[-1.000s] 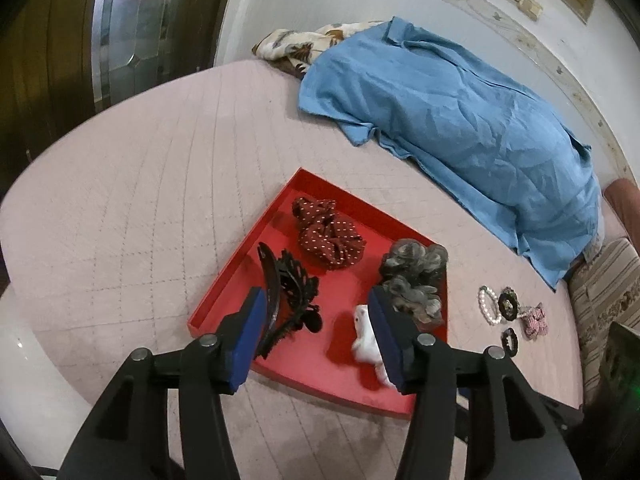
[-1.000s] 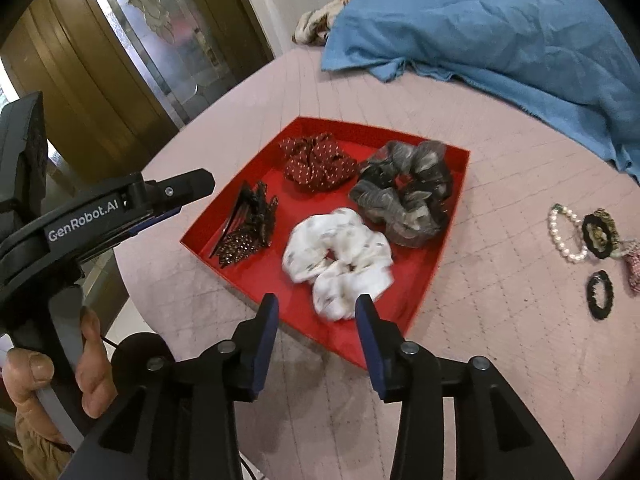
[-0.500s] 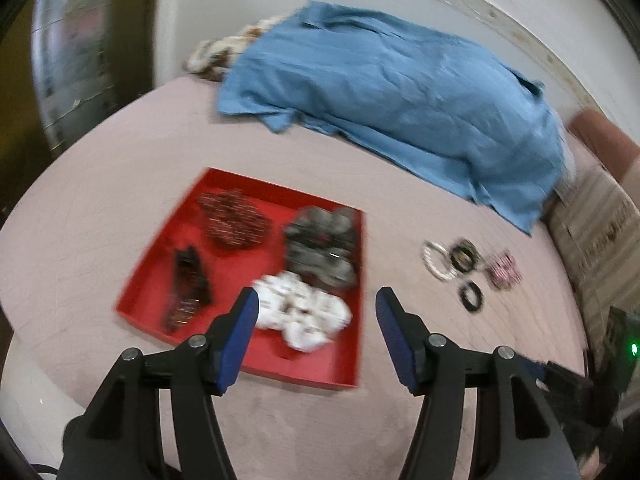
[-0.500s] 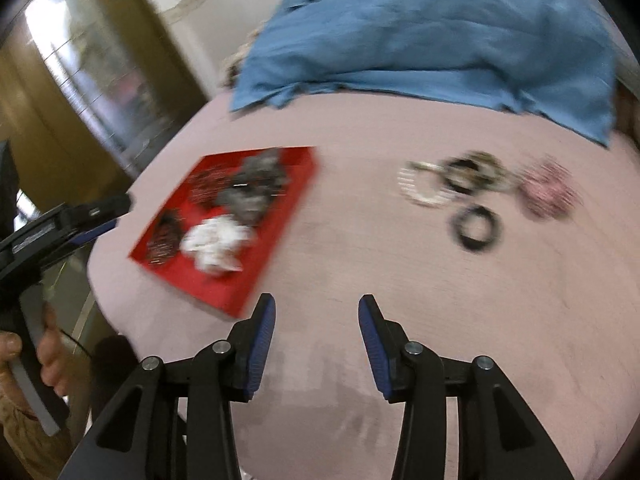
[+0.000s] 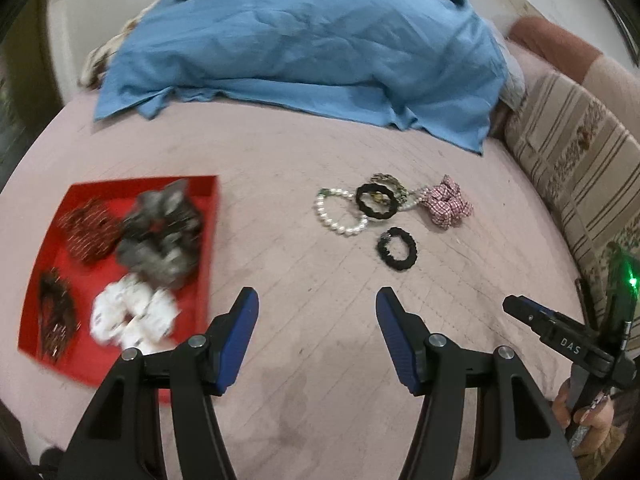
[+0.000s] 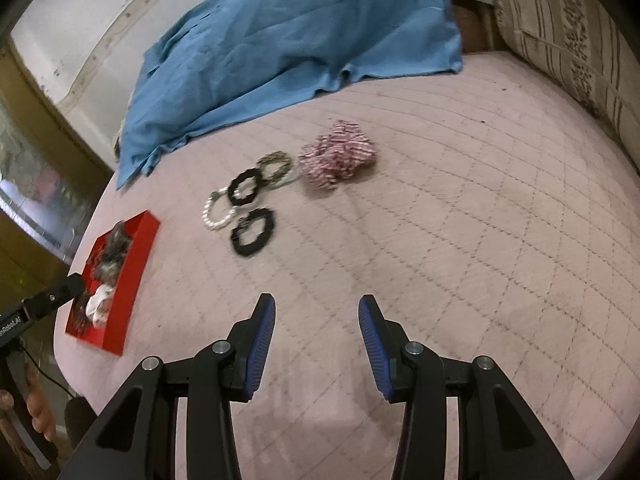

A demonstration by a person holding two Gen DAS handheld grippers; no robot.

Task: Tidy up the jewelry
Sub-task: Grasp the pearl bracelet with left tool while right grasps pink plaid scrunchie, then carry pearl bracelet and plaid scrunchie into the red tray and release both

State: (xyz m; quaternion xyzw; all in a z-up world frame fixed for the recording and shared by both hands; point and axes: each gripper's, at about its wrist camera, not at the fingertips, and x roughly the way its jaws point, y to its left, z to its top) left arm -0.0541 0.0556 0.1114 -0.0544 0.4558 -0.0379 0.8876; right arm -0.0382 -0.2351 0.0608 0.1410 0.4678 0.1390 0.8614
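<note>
A red tray (image 5: 48,216) on the pink quilted surface holds a white scrunchie (image 5: 132,316), a grey scrunchie (image 5: 160,236), a dark red dotted scrunchie (image 5: 86,232) and a dark hair claw (image 5: 56,320). To its right lie a pearl bracelet (image 5: 338,218), a black hair tie (image 5: 398,249), another black ring (image 5: 376,201) and a pink checked scrunchie (image 5: 448,206). My left gripper (image 5: 316,312) is open and empty, short of the loose pieces. My right gripper (image 6: 316,316) is open and empty, near side of the same pieces (image 6: 254,232). The tray shows at left in the right wrist view (image 6: 136,248).
A blue cloth (image 5: 304,44) lies across the far side of the surface. A striped cushion (image 5: 576,168) stands at the right edge. The other hand-held gripper (image 5: 560,336) shows at the lower right of the left wrist view.
Both grippers have swung right, away from the tray toward the loose pieces. The tray has slid to the left in both views. Both stay open.
</note>
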